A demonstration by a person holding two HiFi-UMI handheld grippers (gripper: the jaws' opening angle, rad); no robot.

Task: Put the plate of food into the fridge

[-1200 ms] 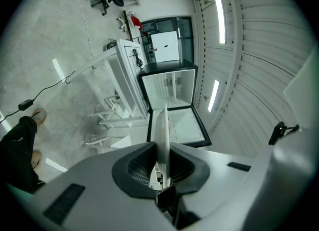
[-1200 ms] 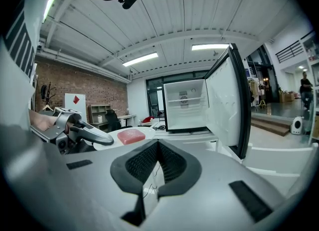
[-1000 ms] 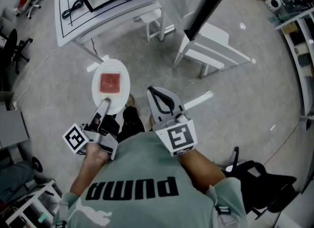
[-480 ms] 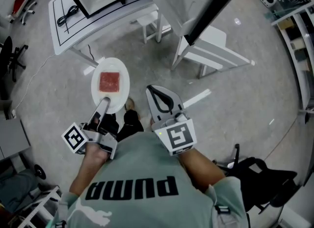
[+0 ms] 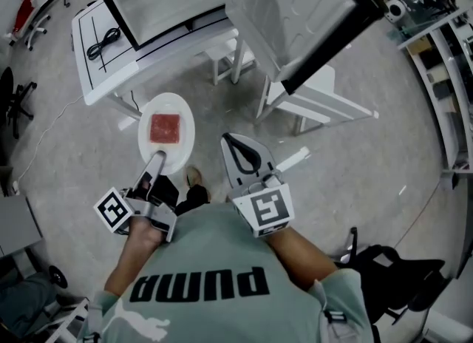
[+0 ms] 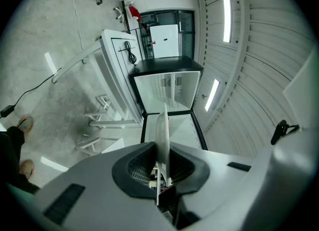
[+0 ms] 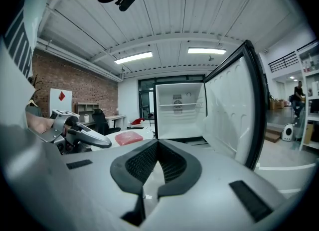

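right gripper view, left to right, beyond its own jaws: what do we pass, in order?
left gripper → plate carrying red food → fridge compartment → open fridge door → person standing at far right

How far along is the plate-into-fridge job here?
Done: the fridge door stands open. In hand: the left gripper clamps the plate by its rim, food on top, short of the fridge. Left: set it inside. The right gripper is shut, empty.
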